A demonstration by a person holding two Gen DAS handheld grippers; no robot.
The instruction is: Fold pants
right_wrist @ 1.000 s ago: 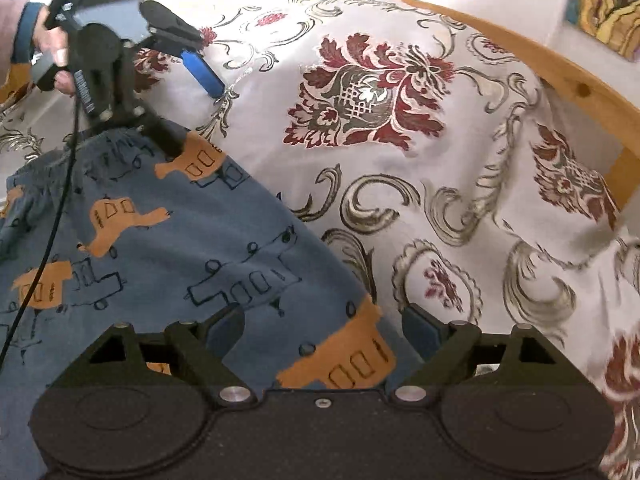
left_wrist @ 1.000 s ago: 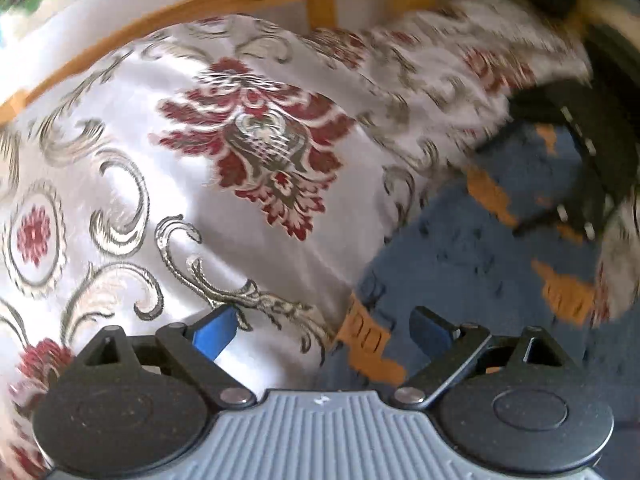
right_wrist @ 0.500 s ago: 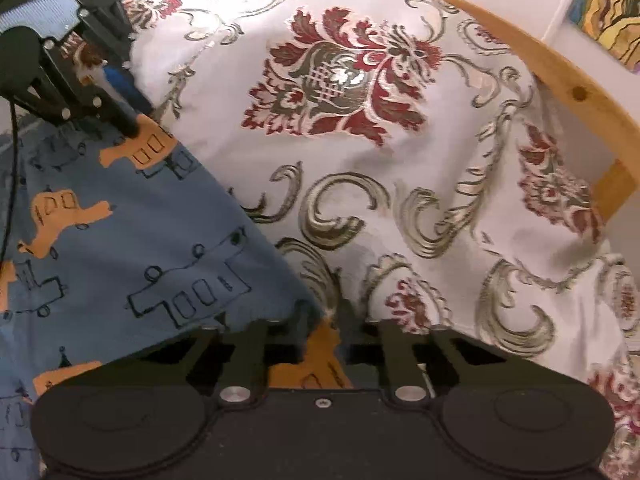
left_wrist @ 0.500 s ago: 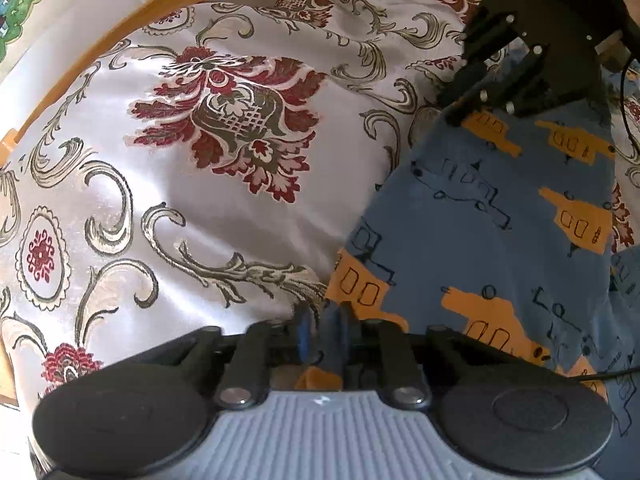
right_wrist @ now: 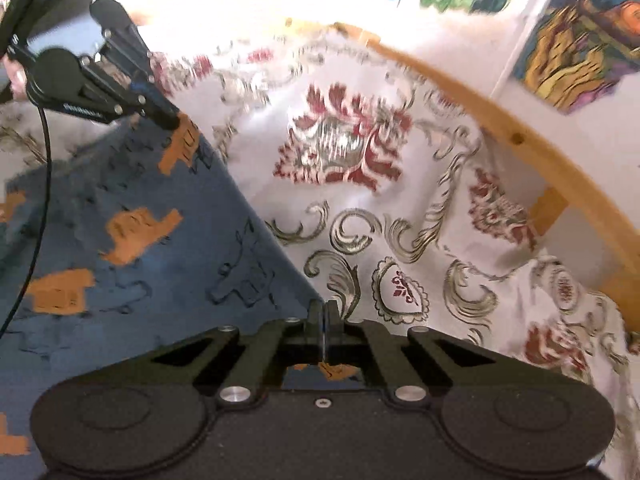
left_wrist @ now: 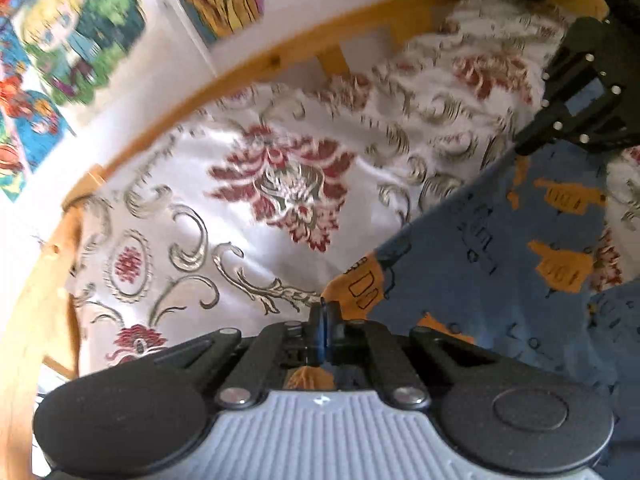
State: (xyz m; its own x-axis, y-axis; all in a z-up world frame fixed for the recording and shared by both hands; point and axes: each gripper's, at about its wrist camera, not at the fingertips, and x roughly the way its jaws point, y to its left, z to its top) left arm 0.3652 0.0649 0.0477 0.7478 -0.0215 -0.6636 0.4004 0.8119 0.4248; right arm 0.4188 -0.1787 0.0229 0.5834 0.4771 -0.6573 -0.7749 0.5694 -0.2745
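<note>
A: We start at the left gripper [left_wrist: 322,320]. Its jaws are pressed together on a corner of the pants [left_wrist: 480,264], right where an orange truck print meets the hem.

B: Same for the right gripper [right_wrist: 323,324]: jaws together, blue cloth pinched between them, an orange patch showing just under the fingers.

A: We note no containers in either view, so nothing to log there.

B: Agreed. Outward, then. The pants edge runs taut in a straight line between the two grippers. In the right wrist view it climbs from our jaws up to the other gripper at upper left.

A: The cloth is blue with orange vehicles and dark outlined ones. It looks soft, with slight creases; the rest of it trails down onto the bedspread [left_wrist: 240,216].

B: The bedspread is white satin with red floral medallions and grey-green scrolls. A wooden bed frame [right_wrist: 540,152] curves beyond it.

A: Colourful posters [left_wrist: 68,40] hang on the wall behind, blurred.

B: A black cable [right_wrist: 40,184] hangs across the pants at left.
</note>
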